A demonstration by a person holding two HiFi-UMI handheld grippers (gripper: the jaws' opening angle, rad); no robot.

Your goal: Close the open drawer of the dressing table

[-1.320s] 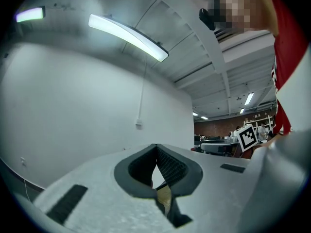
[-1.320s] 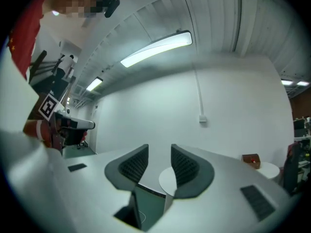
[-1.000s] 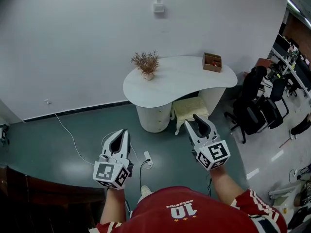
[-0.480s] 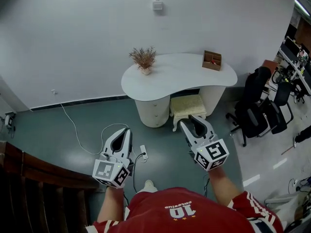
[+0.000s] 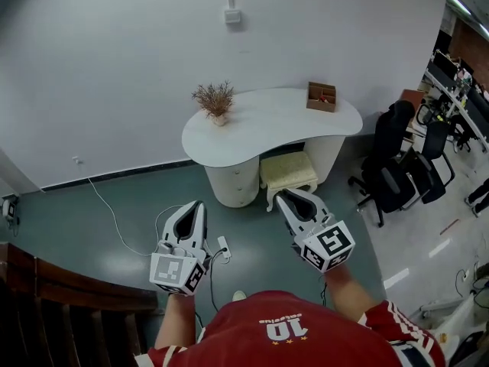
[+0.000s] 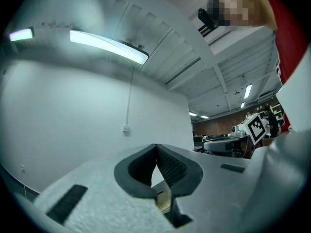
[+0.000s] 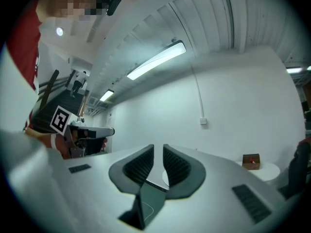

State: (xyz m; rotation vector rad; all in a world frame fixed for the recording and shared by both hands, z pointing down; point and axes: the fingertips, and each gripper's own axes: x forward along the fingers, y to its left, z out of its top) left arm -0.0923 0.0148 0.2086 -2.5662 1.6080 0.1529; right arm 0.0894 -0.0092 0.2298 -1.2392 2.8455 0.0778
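White, the dressing table's worktop stands well ahead at the wall, its drawer pedestal below, so step closer first, then push squarely with the left gripper, fingers together, or the right gripper, whose empty fingers have just been closing to a slim gap.

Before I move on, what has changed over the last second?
The right hand-held gripper has just been closing its jaws to a narrow gap, with nothing between them. Nothing was taken hold of or let go. The left hand-held gripper stays shut and empty. Both are still held up short of the white curved dressing table. The cream stool, dried plant and brown wooden box are unmoved.
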